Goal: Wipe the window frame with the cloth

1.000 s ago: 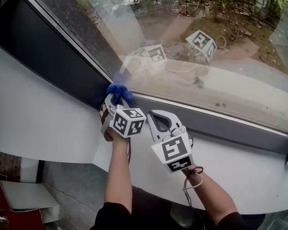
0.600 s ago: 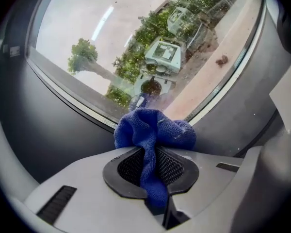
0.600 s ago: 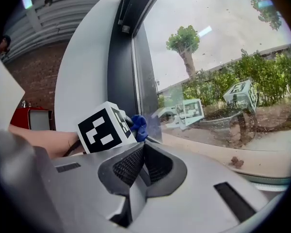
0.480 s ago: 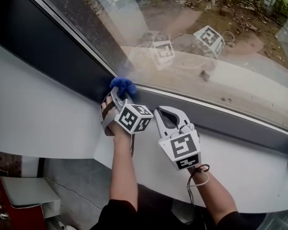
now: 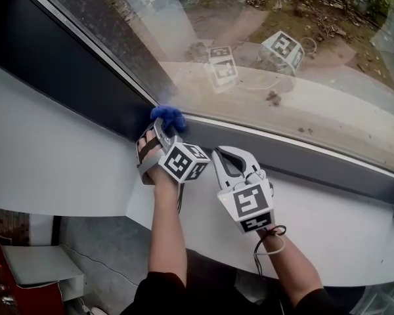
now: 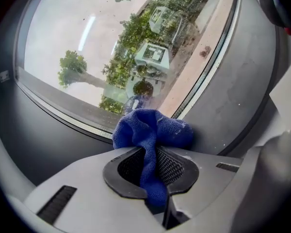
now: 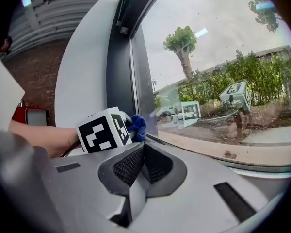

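Observation:
A bunched blue cloth (image 5: pixel 168 117) is pinched in my left gripper (image 5: pixel 159 131), which is shut on it. The cloth (image 6: pixel 153 132) presses against the dark grey window frame (image 5: pixel 105 87) at the corner where the side rail meets the bottom rail (image 5: pixel 295 159). In the left gripper view the cloth fills the gap between the jaws. My right gripper (image 5: pixel 227 157) rests just to the right on the white sill, jaws together with nothing between them (image 7: pixel 141 166). From the right gripper view the cloth (image 7: pixel 137 126) shows beyond the left gripper's marker cube (image 7: pixel 103 130).
The window glass (image 5: pixel 282 58) above the frame reflects both marker cubes. A white sill (image 5: pixel 52 169) runs below the frame. Lower left, beneath the sill, stand a red object (image 5: pixel 3 287) and a pale box (image 5: pixel 39 264) on the floor.
The left gripper with the cloth has shifted slightly right and up along the frame corner since a second ago. The right gripper has followed a little; its jaws have not changed.

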Demonstrator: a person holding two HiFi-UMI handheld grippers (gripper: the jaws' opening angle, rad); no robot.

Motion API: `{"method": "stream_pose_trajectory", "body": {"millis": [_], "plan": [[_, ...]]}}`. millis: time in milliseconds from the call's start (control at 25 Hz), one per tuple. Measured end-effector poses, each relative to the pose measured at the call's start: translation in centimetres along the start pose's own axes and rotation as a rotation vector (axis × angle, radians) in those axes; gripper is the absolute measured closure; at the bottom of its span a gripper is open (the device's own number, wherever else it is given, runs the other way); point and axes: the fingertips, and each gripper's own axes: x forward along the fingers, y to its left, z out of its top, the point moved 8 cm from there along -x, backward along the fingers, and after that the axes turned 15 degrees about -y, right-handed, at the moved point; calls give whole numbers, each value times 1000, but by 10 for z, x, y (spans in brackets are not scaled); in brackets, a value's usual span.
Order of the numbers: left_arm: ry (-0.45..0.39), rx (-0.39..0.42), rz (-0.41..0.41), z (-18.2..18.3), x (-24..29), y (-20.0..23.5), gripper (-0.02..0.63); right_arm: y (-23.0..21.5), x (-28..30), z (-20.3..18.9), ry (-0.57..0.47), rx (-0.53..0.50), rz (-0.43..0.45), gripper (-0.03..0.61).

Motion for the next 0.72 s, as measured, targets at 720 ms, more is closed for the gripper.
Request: {"method": "stream_pose_trajectory", "body": {"millis": [720], "plan": [[-43, 40, -97, 21, -18, -19, 563, -2, -29, 7, -7, -1, -47, 572]]}}
